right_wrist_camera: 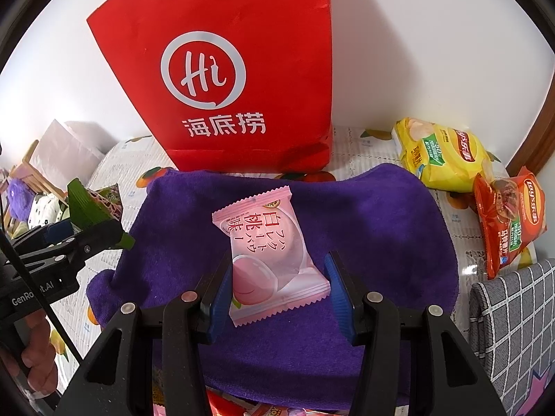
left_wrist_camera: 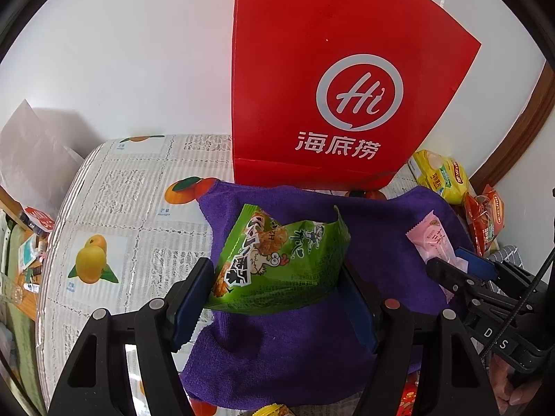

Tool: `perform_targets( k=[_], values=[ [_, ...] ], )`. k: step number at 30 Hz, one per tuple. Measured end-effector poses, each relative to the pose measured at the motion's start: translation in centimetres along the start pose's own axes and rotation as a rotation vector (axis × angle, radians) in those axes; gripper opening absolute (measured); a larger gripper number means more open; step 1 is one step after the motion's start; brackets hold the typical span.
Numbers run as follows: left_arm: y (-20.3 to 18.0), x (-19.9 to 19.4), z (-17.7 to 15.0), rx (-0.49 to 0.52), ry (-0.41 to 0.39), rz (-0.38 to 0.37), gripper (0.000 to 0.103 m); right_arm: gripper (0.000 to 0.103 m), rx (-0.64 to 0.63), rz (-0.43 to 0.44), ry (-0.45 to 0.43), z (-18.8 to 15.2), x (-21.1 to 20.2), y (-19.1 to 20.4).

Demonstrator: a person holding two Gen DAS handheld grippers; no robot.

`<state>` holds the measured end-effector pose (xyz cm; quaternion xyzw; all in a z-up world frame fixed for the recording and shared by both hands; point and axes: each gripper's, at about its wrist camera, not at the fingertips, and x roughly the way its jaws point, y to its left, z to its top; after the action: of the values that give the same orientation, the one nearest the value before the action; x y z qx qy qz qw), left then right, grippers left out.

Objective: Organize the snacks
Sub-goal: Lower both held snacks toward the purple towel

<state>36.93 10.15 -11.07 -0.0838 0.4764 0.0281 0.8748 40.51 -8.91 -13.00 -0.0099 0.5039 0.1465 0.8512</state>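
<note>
A green snack packet (left_wrist_camera: 277, 260) with a cartoon chicken hangs above the purple towel (left_wrist_camera: 277, 353), and my left gripper (left_wrist_camera: 274, 270) is shut on it, blue pads pressing both sides. My right gripper (right_wrist_camera: 277, 260) is shut on a pink peach-flavour packet (right_wrist_camera: 267, 253), also over the purple towel (right_wrist_camera: 374, 222). Behind both stands a tall red paper bag (left_wrist_camera: 329, 52) (right_wrist_camera: 242, 52) with a white logo, upright against the wall. The left wrist view shows the right gripper (left_wrist_camera: 451, 267) at the right edge with the pink packet (left_wrist_camera: 430, 239). In the right wrist view the left gripper (right_wrist_camera: 86, 228) is at the left.
A yellow crisp bag (right_wrist_camera: 440, 156) and an orange-red crisp bag (right_wrist_camera: 510, 222) lie at the right on the fruit-print tablecloth (left_wrist_camera: 121, 208). A grey checked cloth (right_wrist_camera: 513, 312) covers the right front corner. More snack wrappers peek out at the front edge. A person's hand (right_wrist_camera: 38, 357) shows at lower left.
</note>
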Motion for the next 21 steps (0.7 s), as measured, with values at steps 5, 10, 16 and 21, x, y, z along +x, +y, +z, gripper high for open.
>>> perform_targets(
  k=[5,10,16,21],
  values=[
    [0.01,-0.03,0.01,0.000,0.000,0.000,0.070,0.051,-0.002,0.003,0.006,0.02,0.07,-0.01],
    [0.04,0.01,0.01,0.003,0.006,-0.001,0.070,0.051,-0.008,0.004,0.011,0.00,0.19,0.11],
    [0.09,-0.07,0.05,0.003,0.007,-0.002,0.070,0.051,-0.010,0.008,0.012,0.08,0.14,0.13],
    [0.70,0.00,0.22,-0.015,0.006,-0.004,0.070,0.051,0.001,0.010,0.017,0.17,0.30,-0.14]
  ],
)
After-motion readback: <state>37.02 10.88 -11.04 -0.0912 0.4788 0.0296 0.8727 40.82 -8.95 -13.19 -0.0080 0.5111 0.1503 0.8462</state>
